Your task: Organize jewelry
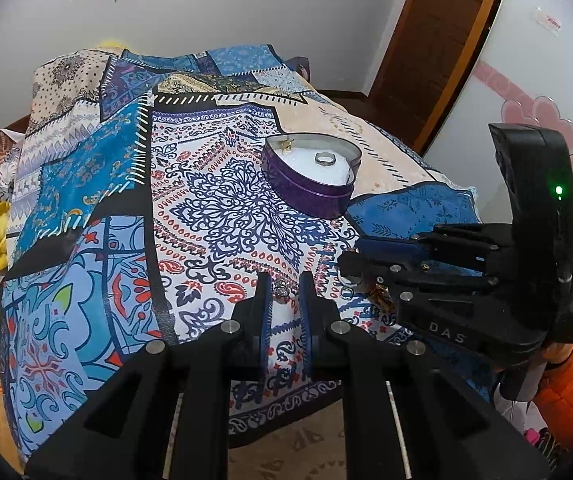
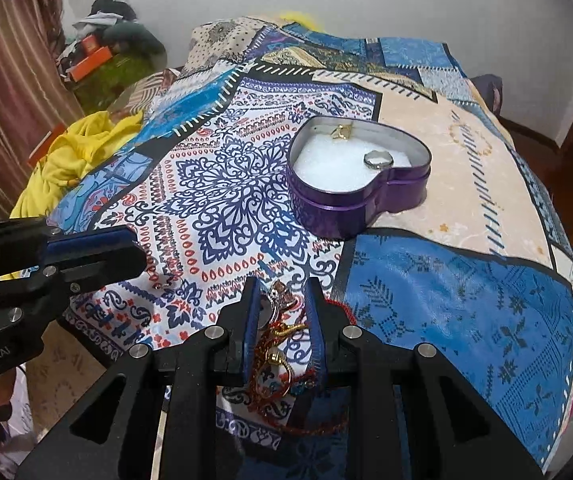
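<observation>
Close together, left fingers (image 1: 285, 280) flank small silver jewel (image 1: 281, 289), right fingers (image 2: 280, 290) narrowed around red-gold trinkets (image 2: 276, 330), grip unclear.

Glossy purple metal heart tin (image 2: 360, 204), shiny metal ring (image 2: 378, 159), smooth printed patchwork cloth (image 2: 214, 184)

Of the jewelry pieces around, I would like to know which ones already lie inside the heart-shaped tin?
Two: the silver ring on the white padding near the purple heart tin's notch, and a small gold piece at its far rim. The rest lie on the cloth by the grippers.
</observation>
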Demonstrator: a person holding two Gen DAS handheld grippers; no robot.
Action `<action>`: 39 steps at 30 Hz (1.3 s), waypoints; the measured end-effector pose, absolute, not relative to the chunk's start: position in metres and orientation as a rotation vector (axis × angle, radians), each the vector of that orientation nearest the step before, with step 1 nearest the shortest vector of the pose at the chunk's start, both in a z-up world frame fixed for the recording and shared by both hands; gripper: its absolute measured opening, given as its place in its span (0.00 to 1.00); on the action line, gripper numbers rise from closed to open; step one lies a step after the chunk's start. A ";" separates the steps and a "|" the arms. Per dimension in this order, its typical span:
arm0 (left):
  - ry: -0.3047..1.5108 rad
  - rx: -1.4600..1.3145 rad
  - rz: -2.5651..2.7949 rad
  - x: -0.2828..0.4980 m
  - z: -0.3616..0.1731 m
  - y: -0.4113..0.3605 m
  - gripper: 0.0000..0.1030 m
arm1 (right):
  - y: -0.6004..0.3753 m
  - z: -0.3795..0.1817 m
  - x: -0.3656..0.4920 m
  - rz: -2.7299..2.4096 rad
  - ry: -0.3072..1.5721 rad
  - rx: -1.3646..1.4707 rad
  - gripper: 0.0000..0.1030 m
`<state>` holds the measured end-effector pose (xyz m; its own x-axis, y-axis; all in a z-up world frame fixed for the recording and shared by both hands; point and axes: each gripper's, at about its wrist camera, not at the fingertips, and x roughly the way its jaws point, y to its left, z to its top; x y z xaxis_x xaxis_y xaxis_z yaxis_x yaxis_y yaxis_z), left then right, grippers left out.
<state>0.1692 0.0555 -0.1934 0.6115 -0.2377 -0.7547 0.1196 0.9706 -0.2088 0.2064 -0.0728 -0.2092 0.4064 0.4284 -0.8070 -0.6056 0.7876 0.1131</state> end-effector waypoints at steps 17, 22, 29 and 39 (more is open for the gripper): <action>0.829 -0.130 -0.205 0.174 -0.169 0.052 0.11 | -0.084 -0.175 0.207 0.633 0.831 -0.173 0.13; 0.794 -0.114 -0.209 0.178 -0.155 0.048 0.11 | -0.093 -0.159 0.212 0.612 0.789 -0.136 0.13; 0.753 -0.098 -0.218 0.192 -0.138 0.041 0.11 | -0.108 -0.142 0.221 0.572 0.734 -0.096 0.13; 0.705 -0.087 -0.225 0.219 -0.121 0.035 0.11 | -0.118 -0.131 0.238 0.553 0.699 -0.056 0.13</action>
